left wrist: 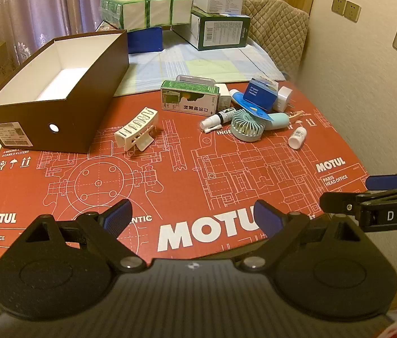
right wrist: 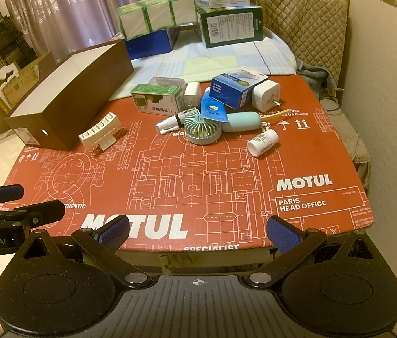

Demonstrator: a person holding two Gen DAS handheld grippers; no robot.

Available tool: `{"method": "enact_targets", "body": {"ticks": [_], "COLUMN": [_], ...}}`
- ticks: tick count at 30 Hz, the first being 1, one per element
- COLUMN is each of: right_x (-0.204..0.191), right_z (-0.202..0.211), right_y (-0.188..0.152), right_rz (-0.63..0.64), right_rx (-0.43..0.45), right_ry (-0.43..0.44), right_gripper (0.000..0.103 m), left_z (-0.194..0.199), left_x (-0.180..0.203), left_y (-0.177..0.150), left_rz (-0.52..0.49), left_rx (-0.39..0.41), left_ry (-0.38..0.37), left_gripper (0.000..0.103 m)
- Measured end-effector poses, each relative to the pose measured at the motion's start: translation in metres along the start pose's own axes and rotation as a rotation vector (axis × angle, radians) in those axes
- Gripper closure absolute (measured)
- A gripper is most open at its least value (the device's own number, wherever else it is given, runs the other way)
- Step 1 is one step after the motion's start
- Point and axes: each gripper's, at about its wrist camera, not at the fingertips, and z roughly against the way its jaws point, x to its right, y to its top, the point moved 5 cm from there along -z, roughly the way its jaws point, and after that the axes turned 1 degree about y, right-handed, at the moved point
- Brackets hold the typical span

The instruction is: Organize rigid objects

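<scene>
An empty brown shoebox stands open at the left of the red MOTUL board. A white hair claw lies beside it. Farther right is a pile: green carton, teal hand fan, blue box, white charger, small spray bottle, white pill bottle. My left gripper is open and empty near the front edge. My right gripper is open and empty beside it.
Stacked cartons and a green box sit on a checked cloth at the back. A quilted chair stands at back right, a wall to the right, curtains behind. Each gripper shows at the other view's edge.
</scene>
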Motion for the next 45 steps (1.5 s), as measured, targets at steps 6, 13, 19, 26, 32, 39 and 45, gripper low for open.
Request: {"method": "enact_targets", "body": {"ticks": [6, 13, 19, 26, 32, 39, 45], "right_x": [0.0, -0.001, -0.003, -0.002, -0.001, -0.005, -0.002], "right_z": [0.001, 0.0, 0.001, 0.0, 0.002, -0.004, -0.01], "right_y": [0.0, 0.0, 0.0, -0.001, -0.002, 0.002, 0.006], "right_rz": [0.002, 0.003, 0.004, 0.003, -0.006, -0.008, -0.026], "right_rx": [0.0, 0.0, -0.001, 0.0, -0.001, -0.005, -0.011], "right_ry": [0.001, 0.0, 0.0, -0.002, -0.006, -0.01, -0.015], "right_gripper": [0.002, 0.002, 0.002, 0.002, 0.002, 0.002, 0.002], "left_z": [0.0, 0.0, 0.0, -0.001, -0.002, -0.006, -0.015], "left_x": [0.0, 0.0, 0.0, 0.001, 0.001, -0.002, -0.007], "left_y": [0.0, 0.0, 0.001, 0.0, 0.002, 0.007, 0.013], "left_rz": [0.0, 0.0, 0.0, -0.003, -0.006, -0.011, -0.012], "left_rx": [-0.001, -0.001, -0.002, -0.003, -0.008, -0.017, -0.027], "left_ry": [0.0, 0.0, 0.0, -0.002, -0.009, -0.014, -0.018], "left_gripper": [0.012, 0.012, 0.012, 0.012, 0.012, 0.012, 0.012]}}
